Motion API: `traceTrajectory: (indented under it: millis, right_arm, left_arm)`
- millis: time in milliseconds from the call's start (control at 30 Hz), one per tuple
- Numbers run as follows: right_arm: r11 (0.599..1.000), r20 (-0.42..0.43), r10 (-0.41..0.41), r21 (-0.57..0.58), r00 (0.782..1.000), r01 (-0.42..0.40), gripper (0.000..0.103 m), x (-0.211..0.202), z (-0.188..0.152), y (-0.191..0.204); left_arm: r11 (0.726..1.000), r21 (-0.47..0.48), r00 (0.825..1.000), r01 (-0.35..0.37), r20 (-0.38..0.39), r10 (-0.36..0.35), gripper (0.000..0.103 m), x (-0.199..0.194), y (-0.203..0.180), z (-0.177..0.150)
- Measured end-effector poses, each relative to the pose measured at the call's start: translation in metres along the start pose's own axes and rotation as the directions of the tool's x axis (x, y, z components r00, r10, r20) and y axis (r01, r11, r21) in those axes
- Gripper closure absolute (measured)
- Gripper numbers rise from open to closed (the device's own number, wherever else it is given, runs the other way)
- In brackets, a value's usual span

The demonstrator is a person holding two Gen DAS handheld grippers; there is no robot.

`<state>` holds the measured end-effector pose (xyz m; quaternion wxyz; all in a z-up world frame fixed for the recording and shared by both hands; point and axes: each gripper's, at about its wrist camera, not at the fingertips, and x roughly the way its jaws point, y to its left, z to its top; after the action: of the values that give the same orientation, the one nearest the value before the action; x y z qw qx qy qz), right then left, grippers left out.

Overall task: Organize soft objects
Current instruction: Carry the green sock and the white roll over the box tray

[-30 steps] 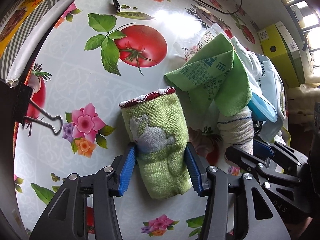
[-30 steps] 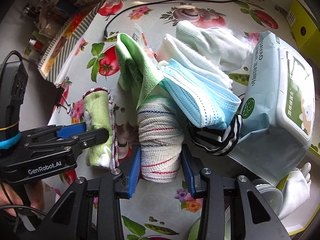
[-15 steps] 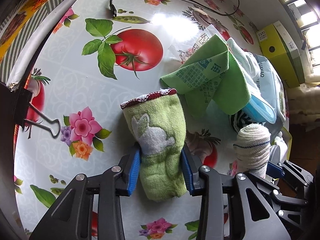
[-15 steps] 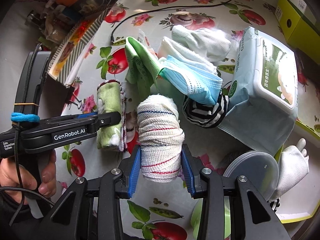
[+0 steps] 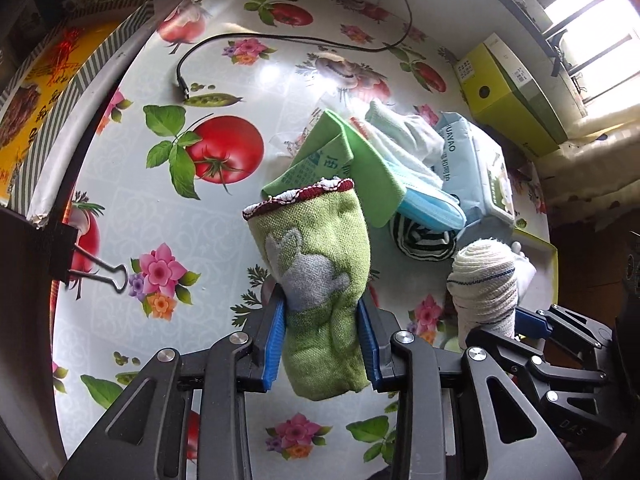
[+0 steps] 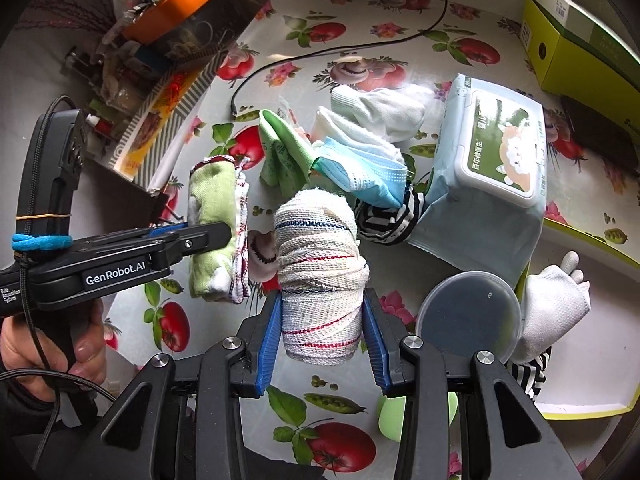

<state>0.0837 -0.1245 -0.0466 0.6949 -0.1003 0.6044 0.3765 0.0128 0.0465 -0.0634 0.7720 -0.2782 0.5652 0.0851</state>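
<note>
My left gripper (image 5: 322,340) is shut on a rolled green towel (image 5: 316,264) with a grey rabbit on it, held above the table; it also shows in the right wrist view (image 6: 212,232). My right gripper (image 6: 322,336) is shut on a rolled cream striped cloth (image 6: 320,276), also lifted, which shows in the left wrist view (image 5: 484,284). A pile remains on the table: a green cloth (image 6: 284,156), a blue face mask (image 6: 360,176), white socks (image 6: 380,108) and a black-and-white striped sock (image 6: 388,220).
A wet wipes pack (image 6: 492,184) lies right of the pile. A round grey lid (image 6: 468,316), a white glove (image 6: 556,304) and a yellow-green tray (image 6: 592,408) are at the right. A black cable (image 5: 280,40) and a yellow-green box (image 5: 508,92) lie far back. A binder clip (image 5: 88,268) grips the left edge.
Both grippers have risen off the table with their rolls. The cream roll has come away from the pile, uncovering the striped sock. The views now show more of the table.
</note>
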Motion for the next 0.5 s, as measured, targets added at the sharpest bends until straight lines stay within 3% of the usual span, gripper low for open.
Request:
traceTrajectory:
  millis: [500]
  right_arm:
    - [0.996,0.071,-0.023,0.085,0.997,0.017,0.065,-0.038,-0.022,-0.028]
  left_arm:
    - [0.987,0.156,0.999,0.036,0.021,-0.04,0.069,-0.019,-0.053,0.002]
